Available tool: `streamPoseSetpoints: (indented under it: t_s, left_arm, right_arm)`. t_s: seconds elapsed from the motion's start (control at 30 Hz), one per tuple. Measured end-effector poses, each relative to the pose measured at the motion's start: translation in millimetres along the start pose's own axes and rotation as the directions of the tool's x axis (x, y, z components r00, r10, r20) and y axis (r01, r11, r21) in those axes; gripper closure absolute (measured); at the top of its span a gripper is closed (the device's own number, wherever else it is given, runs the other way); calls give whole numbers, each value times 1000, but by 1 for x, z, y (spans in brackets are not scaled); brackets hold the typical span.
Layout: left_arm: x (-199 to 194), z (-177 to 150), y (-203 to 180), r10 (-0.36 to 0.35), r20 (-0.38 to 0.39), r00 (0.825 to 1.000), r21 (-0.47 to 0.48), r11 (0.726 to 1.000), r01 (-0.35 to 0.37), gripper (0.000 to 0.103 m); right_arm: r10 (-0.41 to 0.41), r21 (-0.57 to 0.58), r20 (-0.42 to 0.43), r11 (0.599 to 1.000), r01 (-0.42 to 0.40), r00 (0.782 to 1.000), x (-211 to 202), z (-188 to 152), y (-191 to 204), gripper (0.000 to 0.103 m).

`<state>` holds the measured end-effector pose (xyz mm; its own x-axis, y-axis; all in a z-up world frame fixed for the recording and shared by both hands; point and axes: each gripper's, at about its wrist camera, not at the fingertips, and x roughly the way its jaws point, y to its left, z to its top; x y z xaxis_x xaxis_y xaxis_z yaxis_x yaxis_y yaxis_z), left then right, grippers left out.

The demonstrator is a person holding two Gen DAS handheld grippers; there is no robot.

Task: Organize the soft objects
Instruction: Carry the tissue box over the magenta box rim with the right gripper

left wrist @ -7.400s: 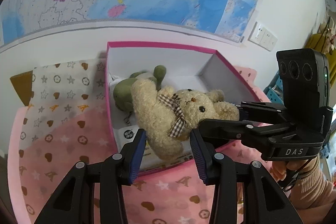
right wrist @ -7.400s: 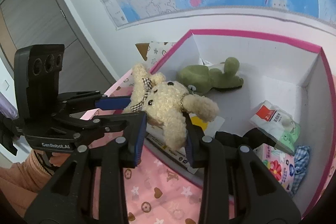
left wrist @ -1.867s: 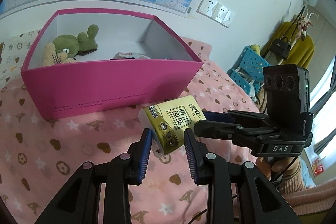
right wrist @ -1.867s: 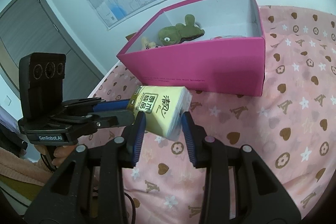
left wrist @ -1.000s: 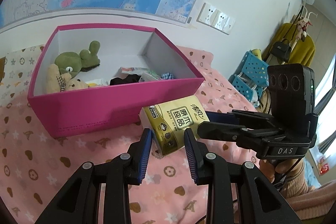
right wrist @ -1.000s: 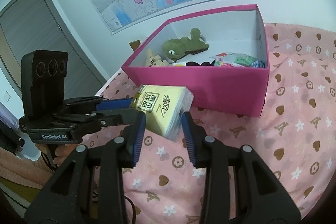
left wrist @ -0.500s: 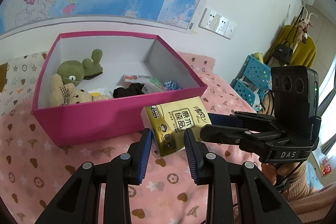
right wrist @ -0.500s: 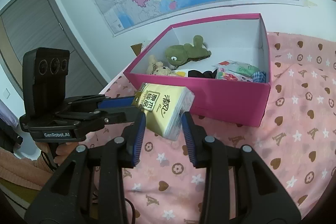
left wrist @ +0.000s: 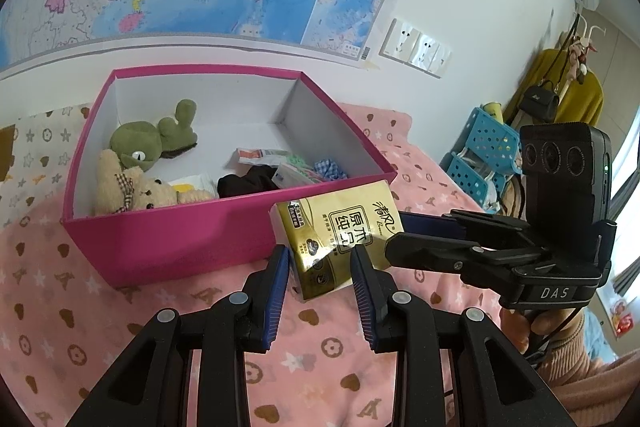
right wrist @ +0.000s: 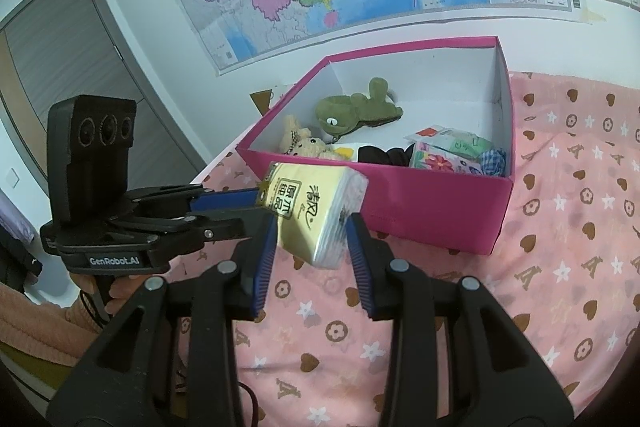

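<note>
Both the left gripper (left wrist: 320, 267) and right gripper (right wrist: 310, 241) pinch the yellow tissue pack (left wrist: 340, 231) just short of the pink box (left wrist: 180, 239) ahead, which already holds plush toys.

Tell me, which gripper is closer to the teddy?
Left. The left gripper grips the pack at the end by the teddy's corner of the box; the right gripper grips the far end.

The box (left wrist: 180, 243) is bright pink outside and white inside. The tissue pack (left wrist: 340, 231) is yellow. The frog toy (left wrist: 140, 143) is green, the teddy bear (left wrist: 120, 187) tan. The blanket (right wrist: 560, 267) is pink with brown hearts and white stars.
</note>
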<state>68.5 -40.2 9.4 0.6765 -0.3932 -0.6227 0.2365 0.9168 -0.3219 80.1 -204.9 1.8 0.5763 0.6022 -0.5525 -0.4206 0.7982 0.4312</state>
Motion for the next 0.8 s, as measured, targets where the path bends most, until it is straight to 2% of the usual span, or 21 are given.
streamPoseSetpoints:
  t_s: [0.8]
  left_arm:
    - [2,11,6,18,12,1000,4,1000,-18,72]
  right_arm:
    - [14,-9,20,1000,-14,1000,3,17,-2,64]
